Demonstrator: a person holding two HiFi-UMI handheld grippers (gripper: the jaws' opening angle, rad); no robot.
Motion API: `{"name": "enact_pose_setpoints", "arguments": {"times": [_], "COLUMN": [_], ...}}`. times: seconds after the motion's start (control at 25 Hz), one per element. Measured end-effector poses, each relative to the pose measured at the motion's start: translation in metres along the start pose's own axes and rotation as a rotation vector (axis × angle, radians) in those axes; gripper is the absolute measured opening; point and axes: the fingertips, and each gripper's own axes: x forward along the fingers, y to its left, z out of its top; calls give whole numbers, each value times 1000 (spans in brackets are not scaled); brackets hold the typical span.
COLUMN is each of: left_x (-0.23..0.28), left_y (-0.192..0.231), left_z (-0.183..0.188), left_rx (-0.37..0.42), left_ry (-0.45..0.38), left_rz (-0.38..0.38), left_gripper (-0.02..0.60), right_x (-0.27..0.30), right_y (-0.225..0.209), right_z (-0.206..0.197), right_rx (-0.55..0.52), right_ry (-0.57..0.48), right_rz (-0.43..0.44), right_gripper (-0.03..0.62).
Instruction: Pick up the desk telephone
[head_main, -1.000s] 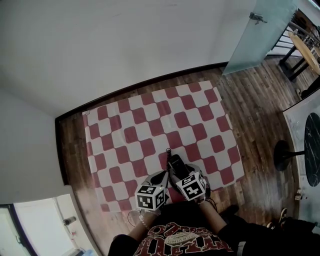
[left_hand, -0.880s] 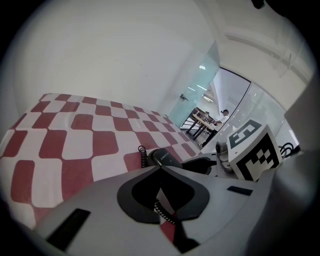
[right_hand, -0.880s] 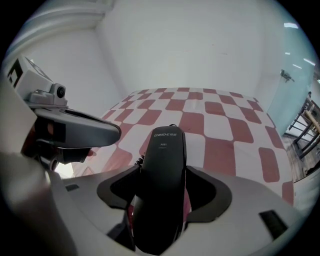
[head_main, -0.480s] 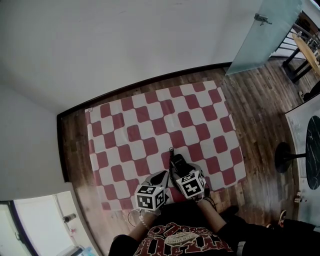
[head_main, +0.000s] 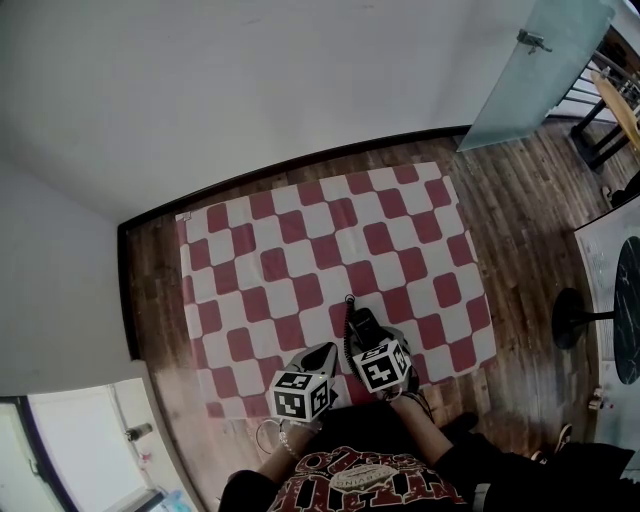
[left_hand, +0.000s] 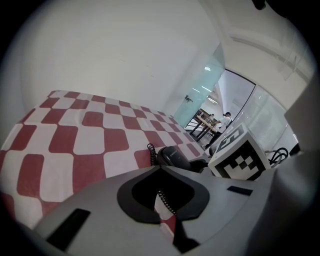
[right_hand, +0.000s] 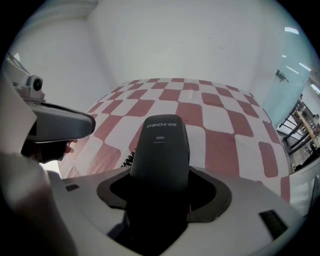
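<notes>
Desk telephone (right_hand: 160, 150): what shows is a black handset with small pale print on its back, plus a coiled cord (left_hand: 151, 154) running off its far end; no base unit seen in any view. It sits at the near edge of the red-and-white checked cloth (head_main: 300, 250), which is spread on a wooden floor (head_main: 500, 200) close to the person's body. Right gripper (right_hand: 162, 192) has its jaws clamped on the handset's lower half, so the upper half sticks forward and up, out of the grip. Left gripper (left_hand: 160, 170) sits just beside it, jaw tips meeting, nothing clearly pinched (a stretch of the cord shows through the opening behind the tips, seemingly lying on the cloth beyond). Cannot tell whether the handset is clear of the cloth yet. Judgement: grasp made, lift is the step in hand. To do it well: keep the squeeze steady, since the smooth rounded plastic could slip or swivel between the pads with so much of its length outside the jaws. Raise straight up and slowly, with an eye on the cord; if it comes taut it will tug the far end down. Keep the left gripper off the coil so it does not snag.
</notes>
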Motion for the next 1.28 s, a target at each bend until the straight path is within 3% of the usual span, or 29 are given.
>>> {"name": "enact_pose_setpoints", "arguments": {"times": [0.68, 1.28], "left_x": [5, 8], "left_y": [-7, -7], "left_z": [-4, -8], "left_rx": [36, 64], "left_ry": [19, 22], "left_rz": [-47, -29], "left_gripper": [5, 5], "right_x": [0, -1], "right_y": [-2, -1], "right_z": [1, -3], "right_rx": [-8, -79], "right_ry": [-63, -16], "right_rz": [6, 28], "right_gripper": [282, 281]}}
